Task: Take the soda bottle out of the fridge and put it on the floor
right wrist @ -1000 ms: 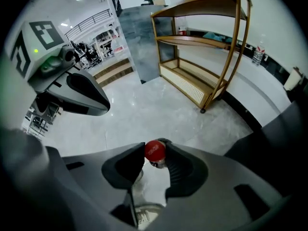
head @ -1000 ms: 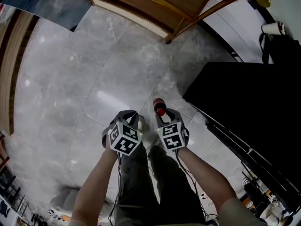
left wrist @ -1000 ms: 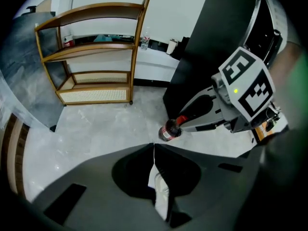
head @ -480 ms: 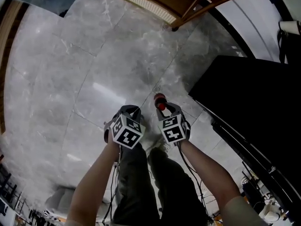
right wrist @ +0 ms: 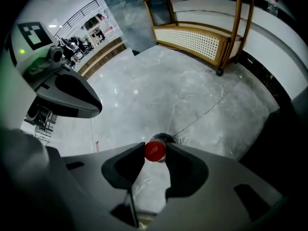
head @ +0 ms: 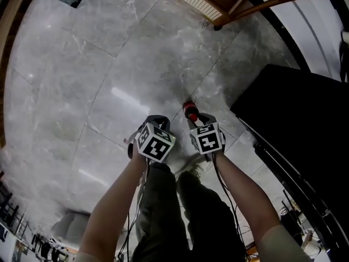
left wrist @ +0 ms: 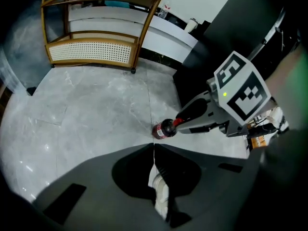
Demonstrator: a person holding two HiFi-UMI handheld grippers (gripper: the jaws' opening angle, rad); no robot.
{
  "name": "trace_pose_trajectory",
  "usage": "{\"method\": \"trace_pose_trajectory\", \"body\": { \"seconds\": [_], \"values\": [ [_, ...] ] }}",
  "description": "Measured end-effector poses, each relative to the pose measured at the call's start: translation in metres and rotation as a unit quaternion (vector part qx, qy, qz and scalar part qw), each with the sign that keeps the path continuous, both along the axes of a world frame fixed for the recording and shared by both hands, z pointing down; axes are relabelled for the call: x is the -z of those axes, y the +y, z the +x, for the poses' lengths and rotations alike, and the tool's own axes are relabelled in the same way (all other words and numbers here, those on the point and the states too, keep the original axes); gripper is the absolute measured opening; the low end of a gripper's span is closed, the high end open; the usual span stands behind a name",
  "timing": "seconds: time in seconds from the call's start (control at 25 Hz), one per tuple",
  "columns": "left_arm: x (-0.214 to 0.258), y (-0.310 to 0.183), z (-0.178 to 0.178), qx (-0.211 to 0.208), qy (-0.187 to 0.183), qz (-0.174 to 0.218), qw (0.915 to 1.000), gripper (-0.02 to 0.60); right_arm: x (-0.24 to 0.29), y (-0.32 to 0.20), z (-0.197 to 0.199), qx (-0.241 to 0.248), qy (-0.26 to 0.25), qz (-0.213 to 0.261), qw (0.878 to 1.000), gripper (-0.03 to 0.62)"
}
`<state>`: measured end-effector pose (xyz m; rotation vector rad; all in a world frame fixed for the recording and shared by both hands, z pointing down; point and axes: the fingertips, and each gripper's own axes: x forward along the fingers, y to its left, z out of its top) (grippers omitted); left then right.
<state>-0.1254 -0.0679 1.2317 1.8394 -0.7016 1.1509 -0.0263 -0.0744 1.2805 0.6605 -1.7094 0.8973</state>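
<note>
Soda bottle [left wrist: 163,128] likely rigid, slick, bottom-heavy; right gripper [right wrist: 155,152] clamped at capped neck, best hold; left gripper [left wrist: 154,147] jaws together, empty.

A wooden rack [left wrist: 91,52] with a curved frame and a pale perforated panel stands just in front of a long white counter [left wrist: 163,36]. A small white cup [left wrist: 192,24] sits on the counter. Dark trousers [head: 188,222] and one pale shoe [head: 197,170] are visible. A distant railing [right wrist: 82,14] is too small to detail.
</note>
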Motion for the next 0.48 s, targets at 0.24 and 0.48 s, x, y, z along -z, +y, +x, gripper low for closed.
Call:
{"method": "trace_pose_trajectory", "body": {
  "seconds": [0.24,0.48],
  "values": [
    [0.001,-0.002,-0.006,0.010,0.006,-0.006,0.9999,0.006,-0.001,-0.001,0.008,-0.034,-0.003,-0.025,0.999,0.112],
    [0.013,-0.002,-0.008,0.020,0.003,-0.019,0.9996,0.006,0.018,-0.001,0.006,-0.031,-0.006,-0.044,0.999,0.123]
  ]
}}
